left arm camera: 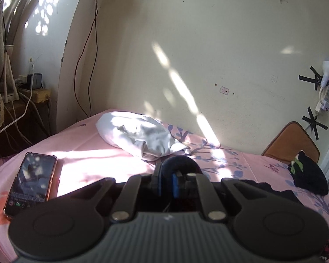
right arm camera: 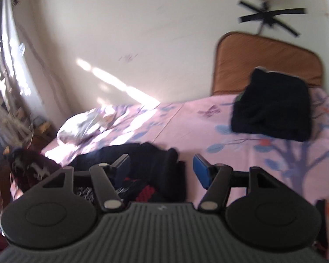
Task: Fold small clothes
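Observation:
My left gripper (left arm camera: 168,176) is shut, and a fold of a dark garment (left arm camera: 179,161) arches over its fingertips; more of that cloth trails to the right on the pink floral bedsheet (left arm camera: 94,160). In the right wrist view, my right gripper (right arm camera: 162,168) stands open just above the crumpled dark garment (right arm camera: 142,160), with its blue pads (right arm camera: 200,172) apart and pressing on nothing. A folded black garment (right arm camera: 272,111) lies farther back by the headboard, and shows as a black pile (left arm camera: 309,175) in the left wrist view.
A phone (left arm camera: 33,182) lies on the sheet at the left. A crumpled white cloth (left arm camera: 140,133) sits near the wall. A brown padded headboard (right arm camera: 267,61) stands at the right. Cables and a cluttered side table (left arm camera: 28,92) are beyond the bed's left end.

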A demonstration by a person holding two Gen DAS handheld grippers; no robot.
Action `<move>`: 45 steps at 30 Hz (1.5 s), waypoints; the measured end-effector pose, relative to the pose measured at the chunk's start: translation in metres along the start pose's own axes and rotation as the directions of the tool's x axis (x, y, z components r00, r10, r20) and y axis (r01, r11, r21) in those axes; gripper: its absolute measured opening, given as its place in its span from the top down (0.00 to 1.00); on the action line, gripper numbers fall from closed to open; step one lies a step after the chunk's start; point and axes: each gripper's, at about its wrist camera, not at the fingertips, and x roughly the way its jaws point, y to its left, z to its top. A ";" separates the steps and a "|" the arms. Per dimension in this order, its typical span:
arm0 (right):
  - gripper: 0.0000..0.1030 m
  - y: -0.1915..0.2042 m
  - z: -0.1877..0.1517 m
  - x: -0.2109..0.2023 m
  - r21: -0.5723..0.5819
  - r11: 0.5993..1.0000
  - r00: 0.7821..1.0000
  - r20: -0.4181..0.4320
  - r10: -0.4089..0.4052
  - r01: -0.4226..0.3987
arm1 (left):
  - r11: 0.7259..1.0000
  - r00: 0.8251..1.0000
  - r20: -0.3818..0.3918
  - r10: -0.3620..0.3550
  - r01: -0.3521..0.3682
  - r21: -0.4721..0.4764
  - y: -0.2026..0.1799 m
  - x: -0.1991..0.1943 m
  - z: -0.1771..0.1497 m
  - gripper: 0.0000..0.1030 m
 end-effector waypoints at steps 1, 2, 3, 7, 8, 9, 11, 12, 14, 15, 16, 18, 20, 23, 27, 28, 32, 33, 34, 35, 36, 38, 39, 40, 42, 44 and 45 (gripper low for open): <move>0.37 0.010 0.001 0.018 -0.055 0.998 0.999 -0.026 0.019 -0.020 | 1.000 1.000 -0.005 0.009 -0.009 0.007 0.000 -0.001 -0.003 0.92; 0.36 0.025 -0.011 0.033 -0.120 0.992 0.998 -0.051 0.037 -0.043 | 1.000 1.000 -0.008 0.016 -0.016 0.015 -0.001 -0.003 -0.006 0.92; 0.36 0.033 -0.012 0.047 -0.160 0.985 0.997 -0.068 0.047 -0.058 | 0.999 1.000 -0.010 0.020 -0.020 0.026 -0.003 -0.004 -0.010 0.92; 0.35 0.057 -0.031 0.089 -0.284 0.952 0.973 -0.225 0.052 -0.117 | 0.998 1.000 -0.006 0.010 -0.010 0.068 -0.009 -0.012 -0.029 0.92; 0.36 0.061 -0.039 0.097 -0.314 0.942 0.964 -0.265 0.033 -0.119 | 0.997 1.000 -0.001 0.008 -0.008 0.080 -0.011 -0.014 -0.033 0.91; 0.50 0.066 -0.047 0.103 -0.342 0.931 0.953 -0.304 0.016 -0.125 | 0.995 1.000 0.003 0.002 -0.002 0.099 -0.013 -0.016 -0.038 0.91; 0.76 0.077 -0.062 0.095 -0.408 0.907 0.958 -0.286 -0.022 -0.101 | 0.993 1.000 0.013 0.000 -0.002 0.119 -0.016 -0.019 -0.044 0.91; 0.86 0.082 -0.062 0.091 -0.426 0.899 0.960 -0.279 -0.027 -0.098 | 0.992 1.000 0.019 -0.001 -0.002 0.125 -0.017 -0.019 -0.045 0.91; 0.86 0.087 -0.057 0.076 -0.421 0.903 0.970 -0.242 -0.020 -0.086 | 0.992 0.999 0.034 0.000 -0.004 0.122 -0.017 -0.020 -0.043 0.91; 0.86 0.089 -0.054 0.066 -0.429 0.901 0.979 -0.202 -0.021 -0.069 | 0.993 0.999 0.044 0.003 -0.009 0.116 -0.015 -0.020 -0.039 0.91; 0.86 0.091 -0.051 0.059 -0.437 0.898 0.986 -0.167 -0.025 -0.051 | 0.994 0.998 0.058 0.010 -0.016 0.110 -0.014 -0.020 -0.034 0.91; 0.87 0.095 -0.043 0.042 -0.452 0.892 0.996 -0.080 -0.029 -0.010 | 0.995 0.996 0.091 0.021 -0.030 0.095 -0.012 -0.021 -0.022 0.91; 0.87 0.103 -0.033 0.024 -0.488 0.871 0.998 0.031 -0.050 0.059 | 0.998 0.991 0.137 0.006 -0.015 0.058 -0.007 -0.026 -0.003 0.92; 0.87 0.115 -0.016 -0.007 -0.513 0.841 0.976 0.207 -0.073 0.172 | 0.999 0.973 0.228 -0.028 0.022 0.032 -0.008 -0.038 0.022 0.92; 0.87 0.121 0.012 -0.056 -0.488 0.820 0.906 0.414 -0.082 0.298 | 0.996 0.923 0.375 -0.088 0.073 0.054 -0.025 -0.059 0.062 0.92; 0.87 0.123 0.018 -0.067 -0.481 0.816 0.887 0.454 -0.082 0.322 | 0.994 0.909 0.402 -0.106 0.090 0.060 -0.030 -0.064 0.072 0.92; 0.87 0.134 0.049 -0.123 -0.443 0.801 0.779 0.626 -0.044 0.402 | 0.984 0.841 0.511 -0.178 0.142 0.110 -0.054 -0.088 0.117 0.92; 0.87 0.137 0.057 -0.136 -0.432 0.798 0.750 0.660 -0.036 0.419 | 0.981 0.818 0.542 -0.191 0.142 0.132 -0.062 -0.095 0.129 0.92; 0.87 0.140 0.065 -0.149 -0.421 0.797 0.722 0.691 -0.028 0.433 | 0.978 0.795 0.572 -0.202 0.138 0.154 -0.069 -0.104 0.140 0.92; 0.87 0.141 0.074 -0.160 -0.409 0.797 0.695 0.718 -0.019 0.445 | 0.976 0.774 0.597 -0.212 0.134 0.174 -0.076 -0.111 0.150 0.92; 0.87 0.142 0.081 -0.170 -0.398 0.795 0.672 0.741 -0.017 0.458 | 0.973 0.750 0.623 -0.220 0.124 0.194 -0.085 -0.119 0.161 0.92; 0.87 0.141 0.099 -0.184 -0.372 0.788 0.628 0.778 -0.024 0.491 | 0.968 0.722 0.651 -0.235 0.111 0.227 -0.098 -0.128 0.181 0.92; 0.87 0.141 0.108 -0.187 -0.358 0.790 0.617 0.786 -0.032 0.497 | 0.963 0.713 0.656 -0.250 0.110 0.247 -0.106 -0.131 0.193 0.92; 0.87 0.137 0.117 -0.190 -0.344 0.797 0.613 0.789 -0.041 0.496 | 0.959 0.714 0.650 -0.258 0.109 0.261 -0.113 -0.130 0.204 0.92; 0.87 0.125 0.136 -0.186 -0.317 0.819 0.626 0.777 -0.064 0.478 | 0.953 0.735 0.623 -0.269 0.108 0.283 -0.125 -0.118 0.222 0.92; 0.87 0.108 0.152 -0.170 -0.291 0.845 0.664 0.742 -0.097 0.449 | 0.949 0.775 0.576 -0.260 0.094 0.302 -0.137 -0.094 0.230 0.92; 0.87 0.099 0.158 -0.158 -0.282 0.854 0.685 0.720 -0.113 0.437 | 0.947 0.801 0.545 -0.248 0.083 0.309 -0.143 -0.077 0.231 0.92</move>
